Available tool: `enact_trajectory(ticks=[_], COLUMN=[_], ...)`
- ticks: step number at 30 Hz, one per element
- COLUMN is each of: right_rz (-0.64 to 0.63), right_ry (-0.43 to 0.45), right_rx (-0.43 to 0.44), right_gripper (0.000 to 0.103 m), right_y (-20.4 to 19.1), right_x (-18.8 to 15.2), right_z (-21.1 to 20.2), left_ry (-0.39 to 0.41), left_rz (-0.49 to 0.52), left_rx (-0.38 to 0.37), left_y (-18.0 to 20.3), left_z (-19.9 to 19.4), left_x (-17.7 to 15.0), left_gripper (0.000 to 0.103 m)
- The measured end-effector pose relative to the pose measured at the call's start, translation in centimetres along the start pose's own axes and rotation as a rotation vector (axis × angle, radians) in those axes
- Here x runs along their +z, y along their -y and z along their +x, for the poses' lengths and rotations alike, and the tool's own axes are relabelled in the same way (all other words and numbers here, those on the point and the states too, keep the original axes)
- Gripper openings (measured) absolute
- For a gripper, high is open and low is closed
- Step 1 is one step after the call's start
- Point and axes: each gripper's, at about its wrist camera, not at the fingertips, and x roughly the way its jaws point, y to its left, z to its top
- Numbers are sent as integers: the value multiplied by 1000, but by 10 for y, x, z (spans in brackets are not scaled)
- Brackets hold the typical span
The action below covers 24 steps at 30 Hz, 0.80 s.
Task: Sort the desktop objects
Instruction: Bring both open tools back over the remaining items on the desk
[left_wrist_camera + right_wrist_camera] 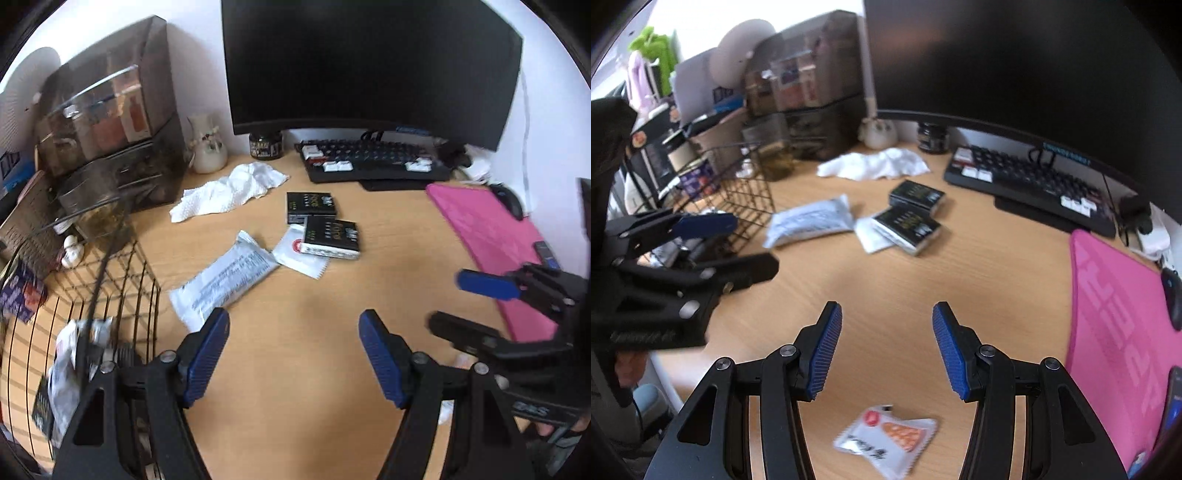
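Left gripper [293, 328] wide, empty, above tabletop [314, 314]; right gripper [886, 321] narrower, empty. Two boxes [330, 234], packets [225, 277] far; basket [122, 273] left.

Office or home desk workstation: wooden desk [314, 332] carrying a monitor [369, 62], keyboard [376, 162], pink mouse mat [491, 240] and drawer organiser [118, 122]
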Motion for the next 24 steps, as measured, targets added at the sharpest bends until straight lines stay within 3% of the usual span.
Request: enact_trajectory(ticks=[3,10,19,24], right_rz=[5,13,24,5], right_ry=[-8,-45,-104,-125], right_rx=[3,36,49,44], right_gripper=[51,51,52,52], right_y=[10,22,38,40], right_x=[2,9,39,62], right_z=[9,37,82,108], left_ry=[-19,-64,-51,-39], left_rz=[-6,-66,-144,-210], left_rx=[39,45,70,48], left_y=[-4,-18,-34,-48], left_z=[28,72,90,95], left_x=[12,27,39,42], left_gripper=[76,76,76,76])
